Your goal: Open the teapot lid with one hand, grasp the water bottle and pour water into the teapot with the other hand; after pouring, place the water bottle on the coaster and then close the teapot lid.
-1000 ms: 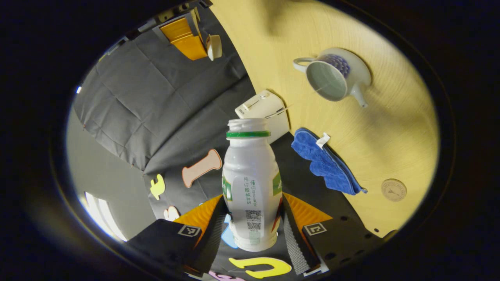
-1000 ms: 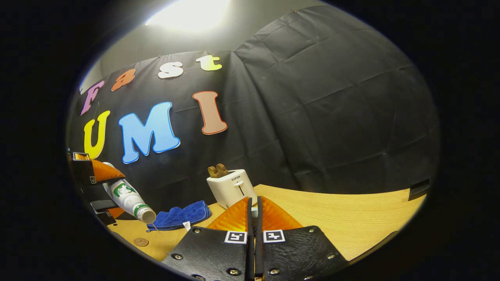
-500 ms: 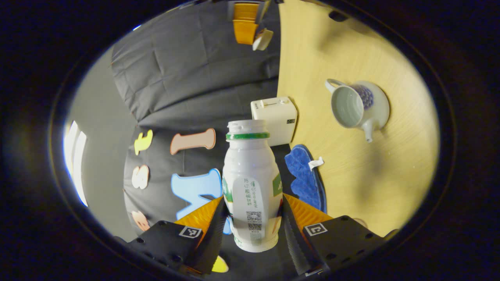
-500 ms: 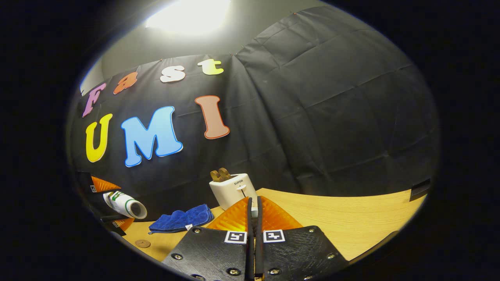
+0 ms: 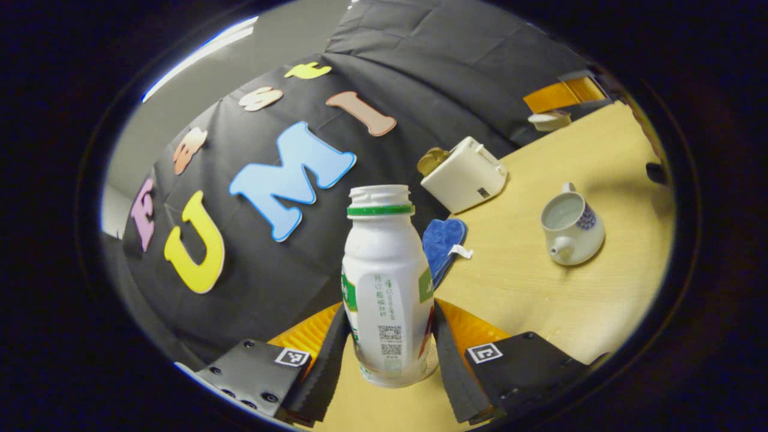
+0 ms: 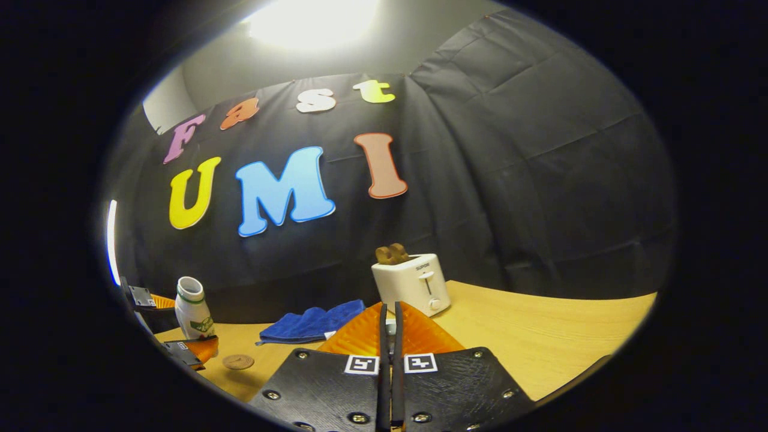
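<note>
My left gripper (image 5: 389, 311) is shut on a white water bottle (image 5: 384, 270) with a green neck ring and no cap, held upright just above the table. The white teapot (image 5: 573, 231) with a blue pattern stands open to the right of the bottle. Beyond it, my right gripper (image 5: 558, 103) holds the teapot lid (image 5: 549, 120) in the air. In the right gripper view my right gripper (image 6: 390, 324) is shut, a bit of white lid (image 6: 390, 327) between its tips. At the far left there, the left gripper (image 6: 186, 324) holds the bottle (image 6: 192, 306) beside the round coaster (image 6: 238, 362).
A white toaster (image 5: 465, 174) with toast in it stands at the back of the wooden table (image 5: 528, 300). A blue cloth (image 5: 443, 240) lies between the toaster and the bottle. In the right gripper view the cloth (image 6: 312, 321) lies behind the coaster.
The bottle has swung from tilted over the teapot to upright. My left gripper has drawn back from the teapot and come down near the coaster. The right gripper shifted slightly, still holding the lid.
</note>
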Demonstrator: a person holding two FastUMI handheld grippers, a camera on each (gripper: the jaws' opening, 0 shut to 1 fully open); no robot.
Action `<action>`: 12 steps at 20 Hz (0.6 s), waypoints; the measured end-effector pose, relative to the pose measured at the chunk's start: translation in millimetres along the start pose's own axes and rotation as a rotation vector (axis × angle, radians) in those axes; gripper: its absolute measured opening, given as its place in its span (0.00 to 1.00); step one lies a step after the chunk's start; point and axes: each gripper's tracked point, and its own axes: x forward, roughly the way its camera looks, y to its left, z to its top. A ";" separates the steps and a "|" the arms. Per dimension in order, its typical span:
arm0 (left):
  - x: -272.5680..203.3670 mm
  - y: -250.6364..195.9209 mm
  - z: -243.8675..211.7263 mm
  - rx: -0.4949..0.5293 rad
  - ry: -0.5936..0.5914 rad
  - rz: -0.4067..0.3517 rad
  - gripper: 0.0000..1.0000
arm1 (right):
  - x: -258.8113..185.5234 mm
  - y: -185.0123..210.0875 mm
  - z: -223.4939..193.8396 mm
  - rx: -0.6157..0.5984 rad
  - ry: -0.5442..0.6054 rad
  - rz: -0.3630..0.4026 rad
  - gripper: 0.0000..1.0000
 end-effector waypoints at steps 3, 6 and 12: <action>-10.0 -1.9 -8.1 -0.218 -0.005 0.001 0.86 | 5.1 24.4 -22.4 -0.027 0.071 0.092 0.01; -24.7 7.9 -13.4 -0.365 0.000 0.011 0.85 | 5.6 45.8 -36.0 -0.052 0.114 0.165 0.01; -54.7 35.5 -20.0 -0.616 -0.015 0.044 0.85 | 8.4 54.9 -55.8 -0.072 0.174 0.195 0.01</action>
